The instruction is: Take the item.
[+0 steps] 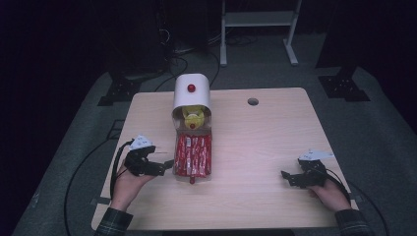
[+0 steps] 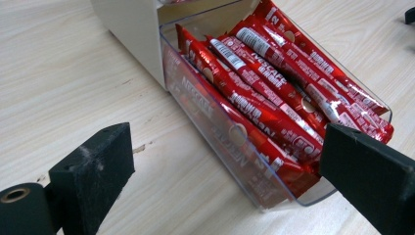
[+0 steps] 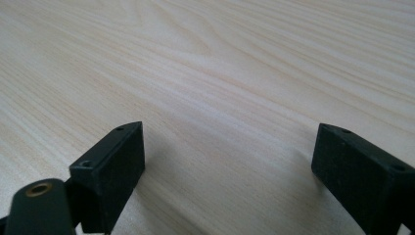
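Nearest the person, at the table's (image 1: 255, 196) front edge, 2 plaid sleeves come up from below, each hand wrapped around a gripper. The right gripper (image 1: 287, 178) rests low over bare wood at the right side, well apart from everything else; in the right gripper view (image 3: 227, 161) its 2 black jaws stand wide apart with nothing but pale wood grain between them. The left gripper (image 1: 167, 164) sits at the left side, its tips just beside the near left corner of the clear tray (image 1: 177, 169). In the left gripper view (image 2: 225, 166) its jaws are spread wide too, gripping nothing: one jaw stands over bare table, the other is close to the tray's front corner (image 2: 274, 198), and whether it touches the plastic cannot be told.

The tray is packed with red stick sachets (image 1: 193, 155) lying lengthwise side by side; the left gripper view shows white lettering on the red sachets (image 2: 274, 98). The tray's far end runs under a white dispenser (image 1: 192, 91) with a rounded top and a red knob (image 1: 191, 88). In its open front sits a yellow object (image 1: 193, 117). Farther back, a round hole (image 1: 253, 102) pierces the tabletop, and beyond the table a white frame (image 1: 258, 29) stands on dark floor
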